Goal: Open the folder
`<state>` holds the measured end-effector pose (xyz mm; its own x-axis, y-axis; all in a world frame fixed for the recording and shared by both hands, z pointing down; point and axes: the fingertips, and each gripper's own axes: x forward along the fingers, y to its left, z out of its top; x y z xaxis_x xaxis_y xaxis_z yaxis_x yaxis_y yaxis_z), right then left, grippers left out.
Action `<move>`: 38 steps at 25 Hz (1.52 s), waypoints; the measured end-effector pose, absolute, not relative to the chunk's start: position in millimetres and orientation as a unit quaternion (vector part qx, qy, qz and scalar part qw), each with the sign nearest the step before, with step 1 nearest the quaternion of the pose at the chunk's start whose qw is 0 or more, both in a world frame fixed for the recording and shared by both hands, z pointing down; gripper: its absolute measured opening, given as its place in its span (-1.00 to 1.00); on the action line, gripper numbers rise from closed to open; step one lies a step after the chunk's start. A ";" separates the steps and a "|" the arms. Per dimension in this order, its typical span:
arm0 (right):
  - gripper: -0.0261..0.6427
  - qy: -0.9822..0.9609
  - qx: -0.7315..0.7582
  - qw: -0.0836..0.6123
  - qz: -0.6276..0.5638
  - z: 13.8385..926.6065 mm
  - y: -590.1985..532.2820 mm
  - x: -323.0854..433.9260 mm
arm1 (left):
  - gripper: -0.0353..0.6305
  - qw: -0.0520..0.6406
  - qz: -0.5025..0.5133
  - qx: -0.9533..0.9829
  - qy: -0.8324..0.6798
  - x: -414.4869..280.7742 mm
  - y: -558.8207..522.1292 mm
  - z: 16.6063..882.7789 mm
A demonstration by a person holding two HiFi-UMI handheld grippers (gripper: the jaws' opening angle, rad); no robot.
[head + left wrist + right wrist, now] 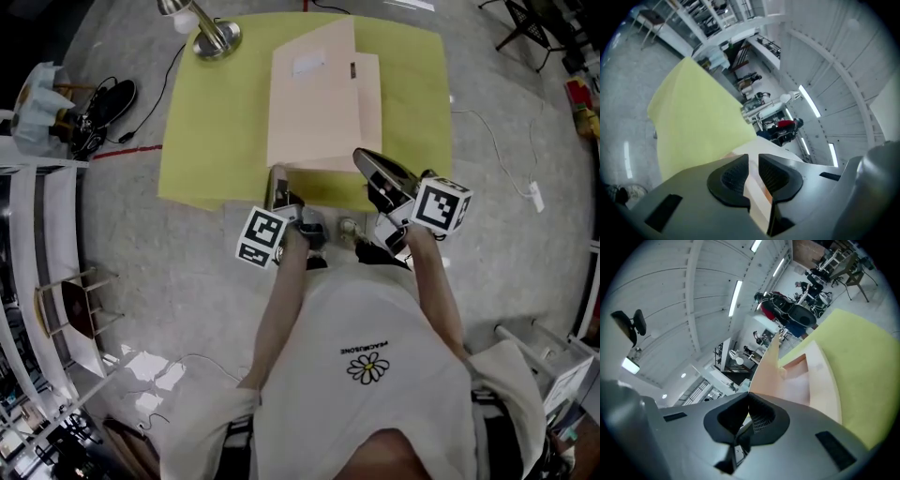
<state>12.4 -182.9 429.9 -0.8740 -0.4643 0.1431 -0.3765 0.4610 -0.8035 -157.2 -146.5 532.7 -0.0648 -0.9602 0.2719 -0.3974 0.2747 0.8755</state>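
Note:
A pale peach folder (319, 103) lies on the yellow-green table (206, 122), its near edge toward me. My right gripper (361, 157) is shut on the cover's near right corner. In the right gripper view that cover (764, 371) rises from the jaws (746, 401), and the inside pocket (806, 376) shows beside it. My left gripper (277, 174) is at the folder's near left corner. In the left gripper view the folder's edge (753, 187) fills the narrow gap between the jaws (753, 161), which are shut on it.
A metal desk lamp (216, 36) stands on the table's far left corner, its cable running off to the left. Shoes (103, 108) lie on the floor to the left. A white plug and cord (536, 195) lie on the floor at right, a chair (75, 305) at left.

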 end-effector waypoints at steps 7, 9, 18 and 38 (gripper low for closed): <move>-0.88 0.902 -0.190 0.031 -0.386 386.8 -181.5 -48.8 | -0.78 0.334 -0.305 0.481 -0.751 -218.9 -115.2 479.9; -0.88 0.910 -0.176 0.024 -0.375 380.6 -179.8 -68.2 | -0.81 0.317 -0.299 0.468 -0.768 -233.3 -103.7 472.2; -0.88 0.924 -0.119 -0.024 -0.364 368.5 -183.3 -164.8 | -0.85 0.197 -0.263 0.420 -0.846 -290.2 -46.0 420.7; -0.88 0.946 -0.070 -0.212 -0.235 442.9 -173.0 -357.9 | -0.85 0.110 -0.171 0.305 -0.930 -367.9 52.6 418.6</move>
